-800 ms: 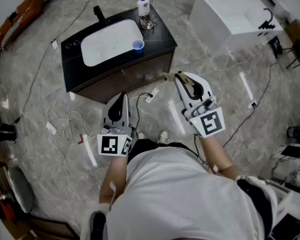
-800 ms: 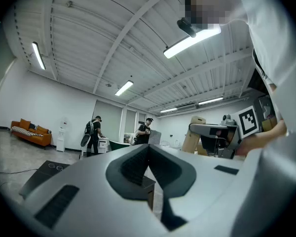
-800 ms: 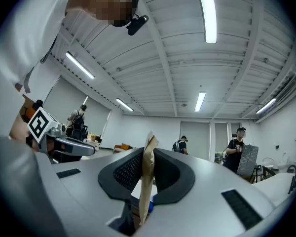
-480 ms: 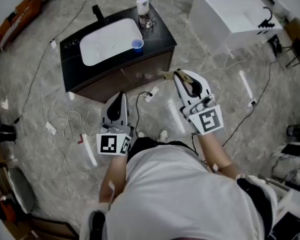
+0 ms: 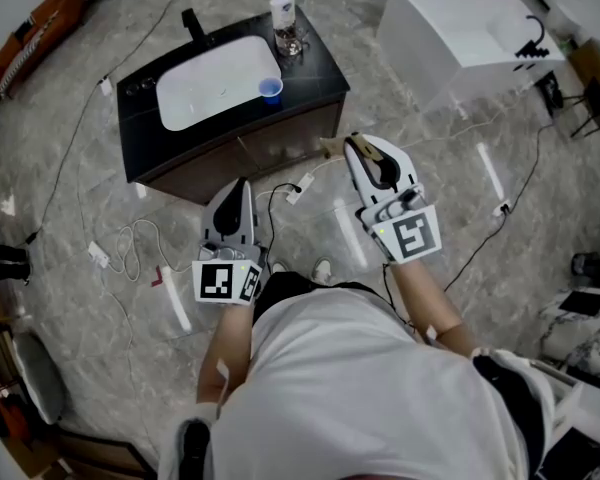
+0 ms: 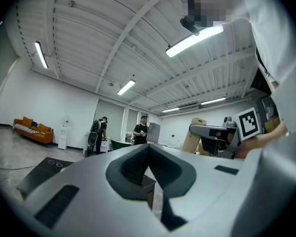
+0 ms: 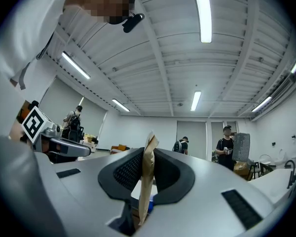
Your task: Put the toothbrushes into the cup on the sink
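The floor [image 5: 80, 193] is grey stone, with thin wires [image 5: 132, 240] lying on it. A black cabinet [image 5: 315, 76] stands there, with a white sink [image 5: 205, 93] set in its top. The blue cup [image 5: 271, 89] stands on the black top, just beside the sink. A soap bottle [image 5: 283, 10] stands at the far corner. A big white tub [image 5: 450, 38] is off to the right.

Both grippers are held over the floor, well apart from the cabinet. The left gripper [image 5: 239, 184] has its jaws together, with nothing in them. The right gripper [image 5: 348, 146] is clamped on a thin, flat tan strip [image 7: 147, 181]. I cannot tell if it is a toothbrush.

The room is big, with white walls and long ceiling lights [image 7: 202, 11]. An orange sofa [image 6: 33, 129] and some people [image 6: 140, 130] are far off.
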The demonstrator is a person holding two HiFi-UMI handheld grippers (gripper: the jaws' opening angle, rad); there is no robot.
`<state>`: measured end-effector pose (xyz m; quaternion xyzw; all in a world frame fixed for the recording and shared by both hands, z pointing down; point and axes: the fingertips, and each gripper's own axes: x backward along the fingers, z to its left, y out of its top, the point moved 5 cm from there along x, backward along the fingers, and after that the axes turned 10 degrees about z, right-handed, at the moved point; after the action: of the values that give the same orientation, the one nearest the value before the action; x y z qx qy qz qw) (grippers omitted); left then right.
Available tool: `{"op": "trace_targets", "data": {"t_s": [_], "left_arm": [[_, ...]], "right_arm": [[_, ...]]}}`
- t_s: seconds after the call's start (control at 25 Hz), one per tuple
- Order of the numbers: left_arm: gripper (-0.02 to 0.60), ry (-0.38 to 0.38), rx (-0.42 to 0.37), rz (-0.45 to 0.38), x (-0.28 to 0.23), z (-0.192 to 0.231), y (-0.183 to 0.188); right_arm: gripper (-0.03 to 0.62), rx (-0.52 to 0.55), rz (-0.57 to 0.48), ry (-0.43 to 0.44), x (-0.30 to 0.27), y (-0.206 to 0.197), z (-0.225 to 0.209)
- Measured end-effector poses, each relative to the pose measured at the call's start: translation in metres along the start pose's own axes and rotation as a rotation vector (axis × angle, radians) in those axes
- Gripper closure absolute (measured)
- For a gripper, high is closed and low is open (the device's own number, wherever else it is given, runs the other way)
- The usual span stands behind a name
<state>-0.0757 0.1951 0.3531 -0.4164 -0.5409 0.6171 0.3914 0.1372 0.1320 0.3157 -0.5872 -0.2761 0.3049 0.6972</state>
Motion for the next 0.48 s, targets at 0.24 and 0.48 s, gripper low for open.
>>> {"op": "trace_targets", "data": {"t_s": [0.24, 0.48], "left_arm": [[0.58, 0.017, 0.014, 0.009, 0.0, -0.012, -0.01], [0.578, 0.037, 0.022, 0.01, -0.001, -0.014, -0.014]], "right_arm": [[0.531, -0.001, 0.008, 0.026, 0.007, -0.007, -0.007], [0.531, -0.002, 0.024, 0.054, 0.005, -0.014, -0.006]]}}
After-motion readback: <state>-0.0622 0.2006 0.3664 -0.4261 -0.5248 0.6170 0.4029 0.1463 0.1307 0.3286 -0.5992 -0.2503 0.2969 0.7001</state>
